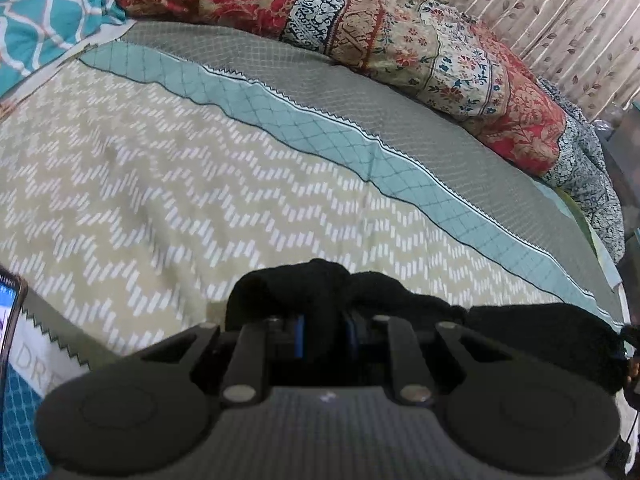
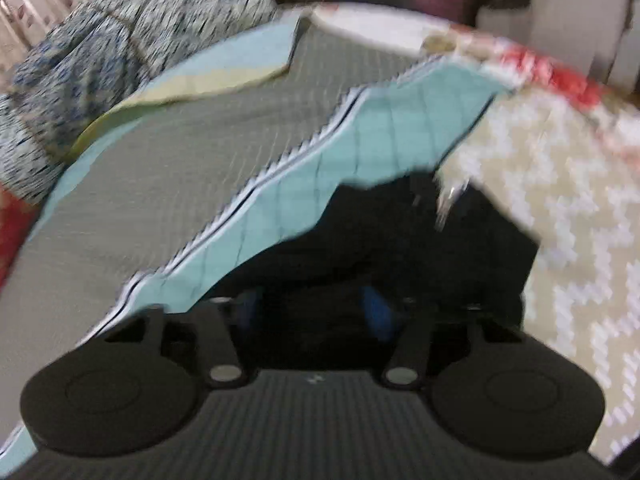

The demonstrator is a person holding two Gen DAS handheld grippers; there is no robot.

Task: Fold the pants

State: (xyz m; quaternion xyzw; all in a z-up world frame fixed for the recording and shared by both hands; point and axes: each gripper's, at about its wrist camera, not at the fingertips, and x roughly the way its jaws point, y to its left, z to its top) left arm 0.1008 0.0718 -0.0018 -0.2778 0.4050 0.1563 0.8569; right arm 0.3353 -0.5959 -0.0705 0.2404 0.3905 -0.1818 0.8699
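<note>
On the bed (image 1: 168,184), over a bedspread of cream zigzags, a teal band and a grey band, the black pants (image 1: 320,284) are bunched at the near edge and carried by both tools. From the left wrist view, the left hand-held gripper (image 1: 323,334) has its blue-lined fingers (image 1: 299,334) drawn close together with a thick wad of the black cloth pinched between them; more of the cloth trails off to the right in a dark roll. From the right wrist view, which is smeared by motion, the right hand-held gripper (image 2: 310,316) stands partly spread, its blue pads (image 2: 378,314) apart, with the pants (image 2: 420,240) lying between and beyond them. Whether those pads press on the cloth I cannot tell, since the blur and the black-on-black hide the contact.

As a judgement, the fold is at an early stage: the pants look gathered and lifted rather than laid flat, no clean crease or stacked layers show, and the legs cannot be made out. Spreading the garment on the bed, bringing the legs together and folding it over would all seem to be left.

Legible writing is scarce. At the lower left of the left wrist view the bedspread carries pale letters "DRE" (image 1: 38,364), cut off by the frame. A lit phone (image 1: 10,320) stands at the left edge, its screen unreadable. A floral quilt (image 1: 420,40) is heaped at the far side.
</note>
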